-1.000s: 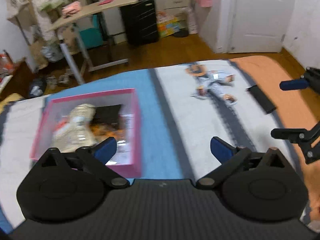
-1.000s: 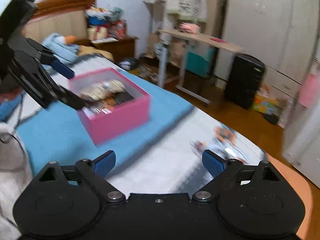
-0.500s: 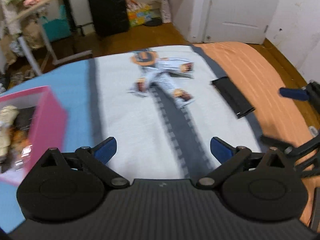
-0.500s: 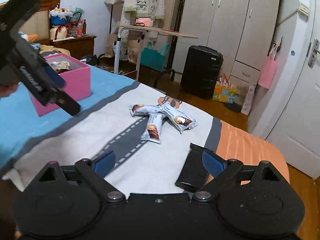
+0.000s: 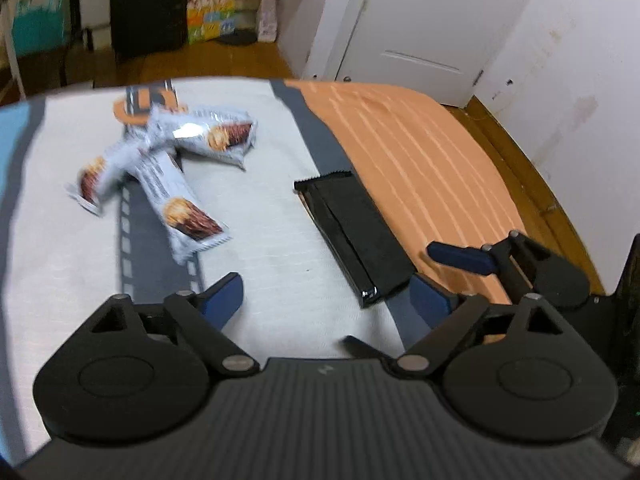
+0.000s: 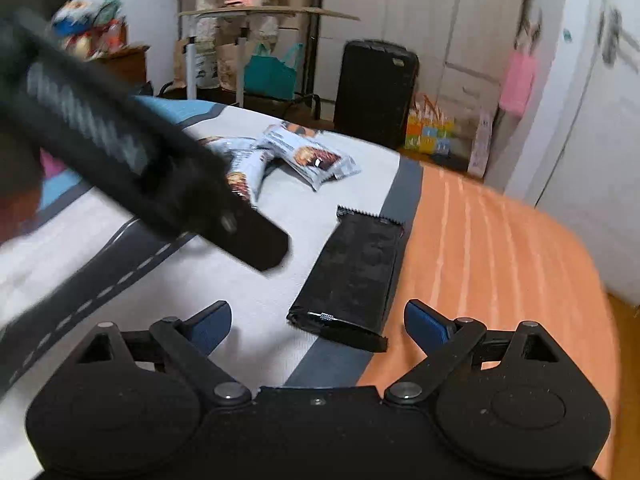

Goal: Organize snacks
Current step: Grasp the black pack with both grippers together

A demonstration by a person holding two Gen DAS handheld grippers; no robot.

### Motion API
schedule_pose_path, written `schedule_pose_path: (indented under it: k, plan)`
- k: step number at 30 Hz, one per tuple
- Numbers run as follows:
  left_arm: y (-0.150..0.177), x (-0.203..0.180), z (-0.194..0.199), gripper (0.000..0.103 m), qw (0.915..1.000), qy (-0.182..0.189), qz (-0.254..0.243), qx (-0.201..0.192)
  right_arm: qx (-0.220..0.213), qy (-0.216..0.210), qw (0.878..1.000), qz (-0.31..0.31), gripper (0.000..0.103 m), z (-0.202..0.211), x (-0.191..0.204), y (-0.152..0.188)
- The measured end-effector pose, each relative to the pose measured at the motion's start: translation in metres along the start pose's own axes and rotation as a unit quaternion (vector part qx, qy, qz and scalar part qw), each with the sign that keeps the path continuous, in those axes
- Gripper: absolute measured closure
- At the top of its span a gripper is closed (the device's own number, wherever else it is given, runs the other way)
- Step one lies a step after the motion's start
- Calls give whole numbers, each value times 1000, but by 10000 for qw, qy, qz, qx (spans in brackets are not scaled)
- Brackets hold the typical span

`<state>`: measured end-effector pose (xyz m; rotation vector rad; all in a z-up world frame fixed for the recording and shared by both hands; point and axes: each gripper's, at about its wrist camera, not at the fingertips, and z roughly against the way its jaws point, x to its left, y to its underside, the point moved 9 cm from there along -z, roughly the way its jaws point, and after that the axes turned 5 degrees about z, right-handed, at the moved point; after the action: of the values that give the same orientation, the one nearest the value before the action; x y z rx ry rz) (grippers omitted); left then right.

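Snacks lie loose on the bed point(image 5: 280, 264), which is why I bring both tools down over its foot end. My left hand-held gripper point(image 5: 326, 300) is open, nothing between its blue fingers; its jaws have just been closing a little, I judge to suit the width of a packet. My right hand-held gripper point(image 6: 318, 322) is open too, fingers standing either side of the near end of the black packet point(image 6: 354, 270) without touching it. That packet lies flat along the seam between the white and orange parts of the blanket, at about one o'clock from my left tool and twelve o'clock from my right, so I judge it the next thing to lift. The three white snack bars point(image 5: 160, 172) lie crossed over one another in a small heap at about eleven o'clock in the left view, well apart from the black packet.

A second ago the left camera looked at the pink box with snacks inside and the right camera saw it too; now no box shows plainly in either view. Both cameras have swung to the loose snacks and sit lower, and the packets fill more of each view.
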<state>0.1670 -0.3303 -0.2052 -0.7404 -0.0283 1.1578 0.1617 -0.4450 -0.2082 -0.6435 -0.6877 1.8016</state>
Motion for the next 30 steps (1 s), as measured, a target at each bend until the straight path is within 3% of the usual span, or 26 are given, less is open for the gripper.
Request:
schedule_pose_path:
  k: [5,8,13,21,24,30]
  plan:
    - [4,5,-37,33,9984,186,490,205,55,-76,9973,-727,17,-23,-20,5]
    - [4,1,-43,37,9989,212,411,53,-7,47,9978,-668,26,-26,-24,5]
    - [3,-5,-46,54,9985,327,448,4,-119,311,9990,-311,37,-22,-15,8]
    - [1,-11,-53,54,9970,412,650,41,-147,422,9978,-483,41,-22,-16,9]
    - [3,-17,-52,51,9936,747,813,247,-179,657,9973,-273,43,-17,-9,4]
    - [10,-23,-44,52,9925,814,795,447,-163,697,9964,-444,46,-2,-5,-2]
